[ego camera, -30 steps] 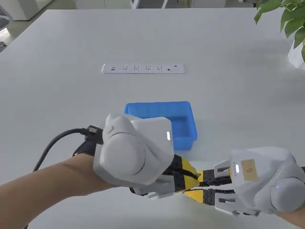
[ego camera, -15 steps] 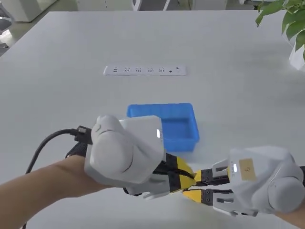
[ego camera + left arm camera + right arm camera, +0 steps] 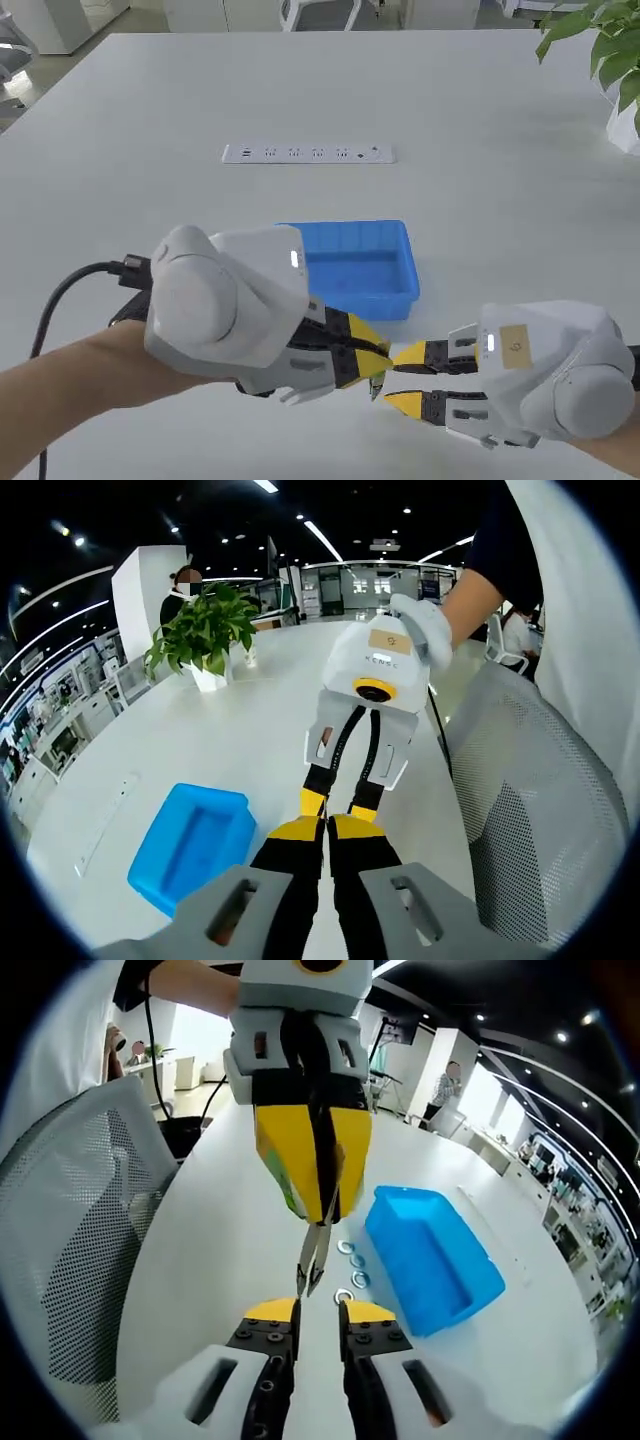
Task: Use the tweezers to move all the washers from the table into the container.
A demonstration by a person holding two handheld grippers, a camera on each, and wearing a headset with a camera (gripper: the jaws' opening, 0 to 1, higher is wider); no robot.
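In the right gripper view, my left gripper [image 3: 318,1212] comes down from the top with its yellow jaws shut on thin metal tweezers [image 3: 314,1258], whose tips point at the table. Several silver washers [image 3: 346,1248] lie in a short row on the white table, between the tweezers and the blue container [image 3: 430,1255]. My right gripper [image 3: 318,1309] stands open just short of the tweezer tips, holding nothing. In the head view the left gripper [image 3: 378,352] and right gripper [image 3: 400,377] face each other tip to tip, in front of the blue container [image 3: 355,262]. The washers are hidden there.
A white power strip [image 3: 308,154] lies on the table beyond the container. A potted plant [image 3: 610,50] stands at the far right corner. A black cable [image 3: 70,290] trails off the left gripper. A mesh chair [image 3: 540,810] stands by the table edge.
The left gripper has drawn back to the left, so the two pairs of jaws no longer overlap. The right jaws now stand apart from the tweezers. The head camera has tilted.
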